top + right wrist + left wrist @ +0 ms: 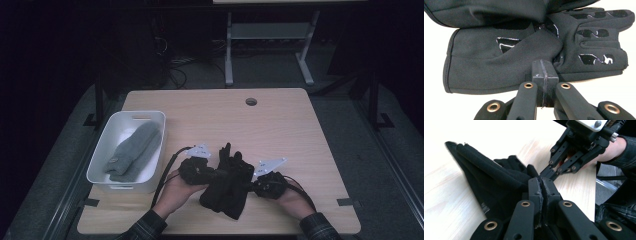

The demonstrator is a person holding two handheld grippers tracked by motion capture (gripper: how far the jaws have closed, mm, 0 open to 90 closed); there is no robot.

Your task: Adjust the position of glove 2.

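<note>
Black gloves (227,182) — fingers pointing away, cuffs toward person — clenched in both grippers' jaws.

Two black hand-held grippers, left gripper (196,169) and right gripper (267,184), each topped by a pale grey three-cornered plate with screws, brass-ringed rivets on the linkage bars behind the jaws, black trailing cables, dark plaid sleeves (145,227) at the wrists

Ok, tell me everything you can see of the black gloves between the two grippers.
The black gloves look like soft fleece-like fabric with glossy grip patches on palm and fingers, cuffs hemmed. They lie bunched and overlapping on the wooden table, fingers pointing away from the person. The left gripper and the right gripper each have their jaws shut on a fold of fabric, from opposite sides.
</note>
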